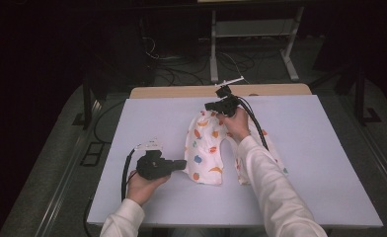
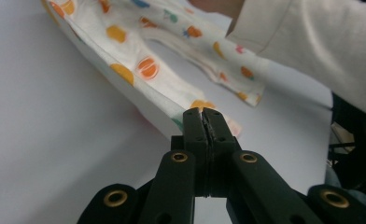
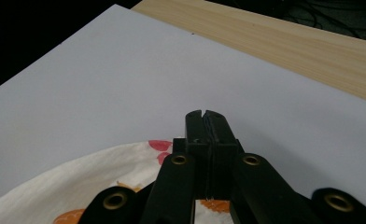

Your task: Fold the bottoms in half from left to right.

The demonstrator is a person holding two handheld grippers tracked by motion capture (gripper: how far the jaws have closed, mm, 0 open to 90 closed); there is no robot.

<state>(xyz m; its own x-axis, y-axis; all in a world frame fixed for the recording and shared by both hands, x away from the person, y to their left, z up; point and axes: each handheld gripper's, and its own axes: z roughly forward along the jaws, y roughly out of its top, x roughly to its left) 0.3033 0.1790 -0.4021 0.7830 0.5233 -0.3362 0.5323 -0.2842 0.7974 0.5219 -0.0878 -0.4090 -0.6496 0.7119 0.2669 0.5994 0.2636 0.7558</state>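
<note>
Small white pants [image 1: 204,148] printed with orange, blue and red shapes lie on the white mat [image 1: 320,163], waist far, legs near. My left gripper [image 1: 183,164] points right at the outer edge of the left leg. In the left gripper view its jaws [image 2: 203,112] are shut, and the pants [image 2: 148,70] run behind the tips, their edge raised off the mat. My right gripper [image 1: 209,105] hovers over the waistband. In the right gripper view it [image 3: 204,113] is shut with nothing between its tips, which reach past the pants [image 3: 78,186] over bare mat.
The mat covers a wooden table whose far edge [image 1: 181,92] shows as a pale strip [image 3: 288,42]. A white sleeve [image 2: 312,42] crosses above the right leg. Cables and table legs stand on the dark floor behind.
</note>
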